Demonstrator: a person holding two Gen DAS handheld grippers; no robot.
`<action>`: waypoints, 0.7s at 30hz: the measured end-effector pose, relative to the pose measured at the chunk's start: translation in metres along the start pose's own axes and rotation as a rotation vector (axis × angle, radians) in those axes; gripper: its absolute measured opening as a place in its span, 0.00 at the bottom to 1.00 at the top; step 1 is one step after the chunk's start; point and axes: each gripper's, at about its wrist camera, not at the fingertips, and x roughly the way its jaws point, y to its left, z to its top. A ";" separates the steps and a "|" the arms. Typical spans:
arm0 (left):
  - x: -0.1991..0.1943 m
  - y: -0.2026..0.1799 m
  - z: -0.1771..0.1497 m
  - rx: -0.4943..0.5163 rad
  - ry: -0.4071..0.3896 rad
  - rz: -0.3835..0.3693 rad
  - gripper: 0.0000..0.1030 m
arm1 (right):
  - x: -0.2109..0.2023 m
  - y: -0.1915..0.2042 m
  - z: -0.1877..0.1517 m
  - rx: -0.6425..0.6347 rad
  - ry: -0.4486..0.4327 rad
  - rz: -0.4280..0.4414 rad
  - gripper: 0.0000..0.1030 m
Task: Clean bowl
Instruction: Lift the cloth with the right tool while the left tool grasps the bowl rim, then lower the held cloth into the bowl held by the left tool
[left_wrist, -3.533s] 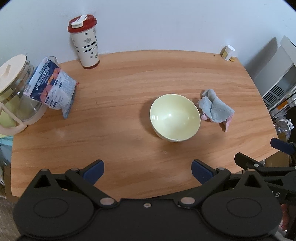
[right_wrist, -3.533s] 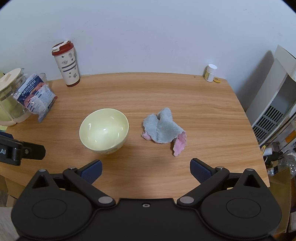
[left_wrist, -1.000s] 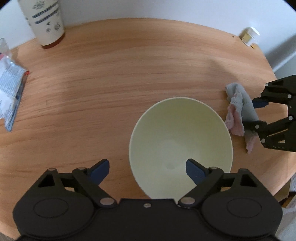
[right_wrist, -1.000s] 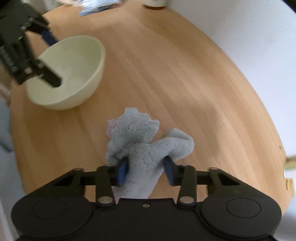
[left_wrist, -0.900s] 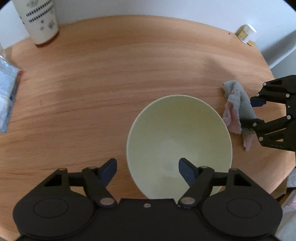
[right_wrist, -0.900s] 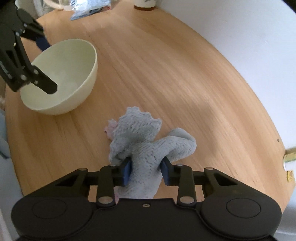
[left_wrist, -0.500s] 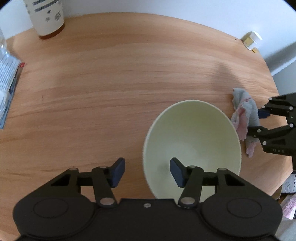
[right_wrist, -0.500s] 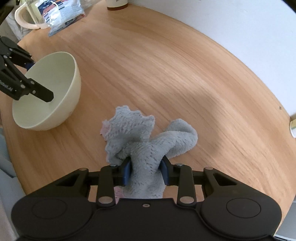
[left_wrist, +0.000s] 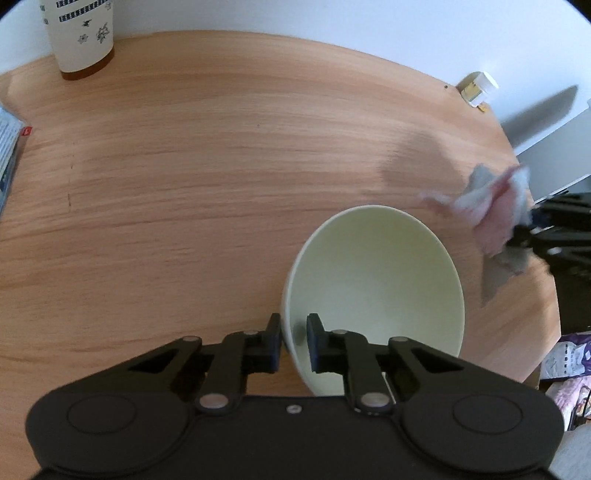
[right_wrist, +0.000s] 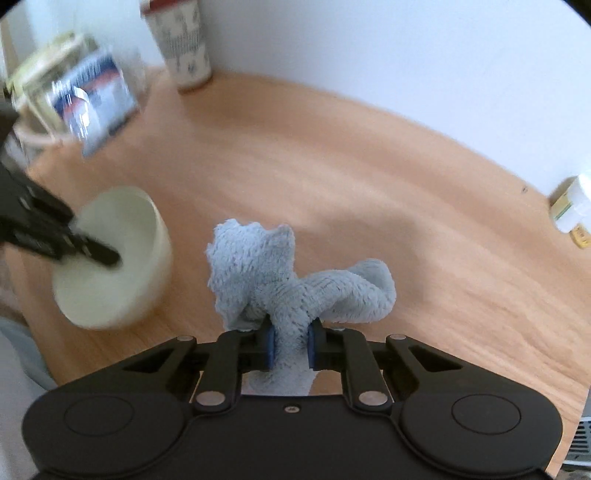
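Jaws of the left gripper (left_wrist: 292, 341) have just closed on the pale green bowl's (left_wrist: 373, 291) near rim; the right gripper (right_wrist: 290, 347) clamps the grey-pink cloth (right_wrist: 280, 280) beside the bowl, ready for wiping inside.

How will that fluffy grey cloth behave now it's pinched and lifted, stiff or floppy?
Probably floppy: the cloth bunches and curls into loose folds above the right gripper, whose jaws have just been closing on it. It looks light, since a narrow pinch carries it. Its fuzzy pile likely resists slipping, though loose ends may drag against the bowl.
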 end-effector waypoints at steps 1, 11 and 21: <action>0.000 0.001 0.001 -0.002 -0.001 -0.004 0.10 | -0.005 0.002 0.003 0.002 -0.020 0.003 0.17; -0.006 0.006 -0.004 0.006 -0.008 -0.035 0.10 | -0.003 0.070 0.047 -0.123 -0.086 0.177 0.17; -0.011 -0.001 -0.008 0.113 -0.011 -0.043 0.11 | 0.059 0.112 0.063 -0.272 0.046 0.283 0.17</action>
